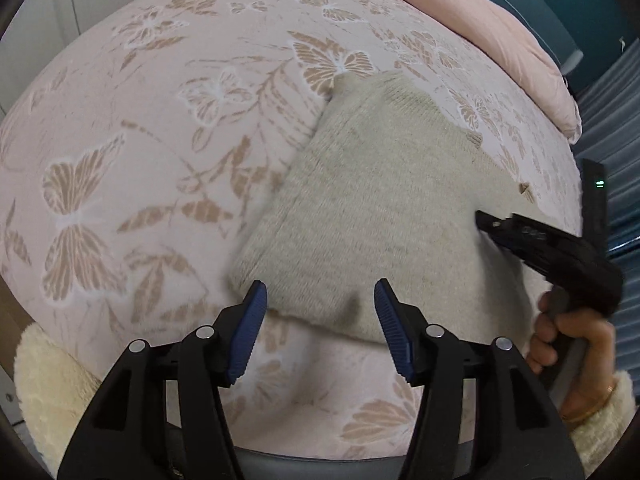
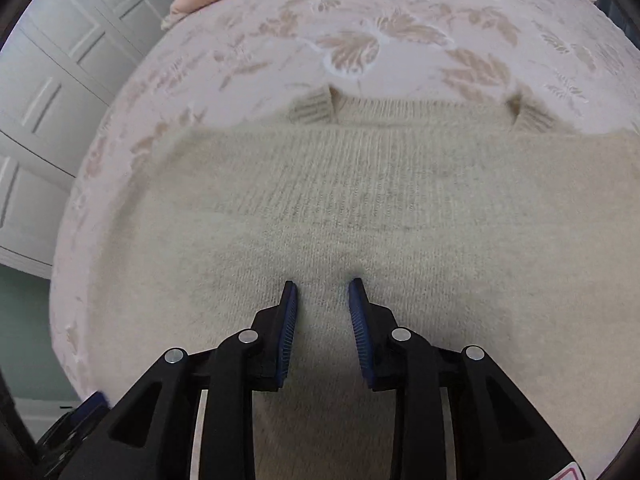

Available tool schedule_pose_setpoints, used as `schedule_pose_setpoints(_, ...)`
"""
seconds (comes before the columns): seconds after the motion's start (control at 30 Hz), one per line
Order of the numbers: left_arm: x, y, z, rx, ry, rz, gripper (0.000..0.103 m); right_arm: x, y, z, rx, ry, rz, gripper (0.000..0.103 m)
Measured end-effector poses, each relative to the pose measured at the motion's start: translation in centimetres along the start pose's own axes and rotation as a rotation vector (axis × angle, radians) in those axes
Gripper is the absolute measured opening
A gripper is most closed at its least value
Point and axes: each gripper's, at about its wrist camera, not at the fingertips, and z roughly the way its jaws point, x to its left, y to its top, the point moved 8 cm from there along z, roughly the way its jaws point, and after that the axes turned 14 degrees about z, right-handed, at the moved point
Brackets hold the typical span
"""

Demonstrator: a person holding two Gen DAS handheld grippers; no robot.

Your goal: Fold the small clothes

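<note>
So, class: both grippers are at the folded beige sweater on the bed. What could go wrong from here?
1. The right gripper presses into the sweater with jaws apart; closing may pinch only the top layer.
2. The left gripper is open at the near edge; lifting unevenly could undo the fold.

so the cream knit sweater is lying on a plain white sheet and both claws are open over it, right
Not quite. The cream knit sweater lies on a pink bedspread patterned with tan butterflies and leaves, not a plain white sheet; the left wrist view shows this best. The rest holds: the left claw and the right claw are both open over it.
</note>
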Motion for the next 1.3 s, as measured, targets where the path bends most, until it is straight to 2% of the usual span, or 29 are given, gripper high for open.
schedule_pose_setpoints(0.03,0.4,-0.5,-0.1,-0.003,0.002,-0.030,0.065,0.4,0.1,0.0,-0.022,-0.016,-0.020,0.030)
schedule_pose_setpoints(0.1,1.2,-1.3,-0.2,-0.011,-0.034,-0.096,0.067,0.9,0.3,-1.4,-0.020,-0.022,-0.005,0.030)
schedule_pose_setpoints(0.17,1.8,-1.8,0.2,-0.011,-0.088,-0.183,0.077,1.2,0.1,-4.0,-0.058,0.058,-0.002,0.028)
schedule_pose_setpoints(0.27,2.3,-1.9,1.9,-0.002,-0.144,-0.298,0.082,-0.7,-1.3,-7.6,-0.127,0.075,0.034,0.028)
schedule_pose_setpoints(0.33,2.2,-1.0,2.4,-0.045,-0.148,-0.339,0.092,-2.2,-2.8,-8.4,-0.126,0.079,0.066,0.028)
schedule_pose_setpoints(0.4,2.1,0.0,2.5,-0.089,-0.148,-0.368,0.091,-3.5,-4.3,-8.0,-0.108,0.052,0.064,0.028)
schedule_pose_setpoints(0.47,2.0,0.7,2.9,-0.095,-0.157,-0.385,0.065,-4.6,-5.8,-6.2,-0.068,0.007,0.042,0.028)
schedule_pose_setpoints(0.5,1.9,0.9,3.3,-0.070,-0.160,-0.390,0.043,-4.9,-6.5,-5.4,-0.067,0.006,0.028,0.028)
schedule_pose_setpoints(0.53,1.8,1.2,3.4,-0.061,-0.171,-0.399,0.032,-5.1,-6.7,-5.2,-0.098,0.015,0.013,0.028)
schedule_pose_setpoints(0.57,1.5,1.6,3.2,-0.060,-0.184,-0.396,0.027,-5.1,-6.8,-5.2,-0.112,0.015,0.001,0.028)
schedule_pose_setpoints(0.63,0.3,2.7,1.6,-0.091,-0.177,-0.345,0.023,-4.9,-6.6,-5.2,-0.111,0.008,-0.004,0.029)
schedule_pose_setpoints(0.73,-3.6,5.3,-2.5,-0.179,-0.188,-0.209,0.021,-5.0,-6.5,-5.2,-0.104,0.025,-0.004,0.029)
schedule_pose_setpoints(0.87,-12.5,8.6,-7.4,-0.275,-0.211,0.028,0.020,-6.1,-6.3,-7.4,-0.103,0.148,0.087,0.030)
schedule_pose_setpoints(0.97,-20.2,9.2,-8.8,-0.294,-0.241,0.200,0.020,-9.1,-6.4,-10.9,-0.159,0.202,0.158,0.032)
schedule_pose_setpoints(1.07,-26.9,8.0,-6.7,-0.254,-0.251,0.329,0.020,-13.9,-6.9,-14.5,-0.216,0.206,0.222,0.037)
schedule_pose_setpoints(1.17,-31.4,5.0,-2.0,-0.160,-0.227,0.429,0.023,-19.3,-7.8,-17.0,-0.252,0.174,0.302,0.039)
schedule_pose_setpoints(1.23,-32.9,2.3,0.7,-0.098,-0.213,0.470,0.031,-22.3,-8.5,-18.3,-0.271,0.157,0.355,0.042)
schedule_pose_setpoints(1.3,-32.9,-0.3,1.6,-0.056,-0.256,0.472,0.033,-24.4,-8.9,-19.5,-0.289,0.148,0.395,0.049)
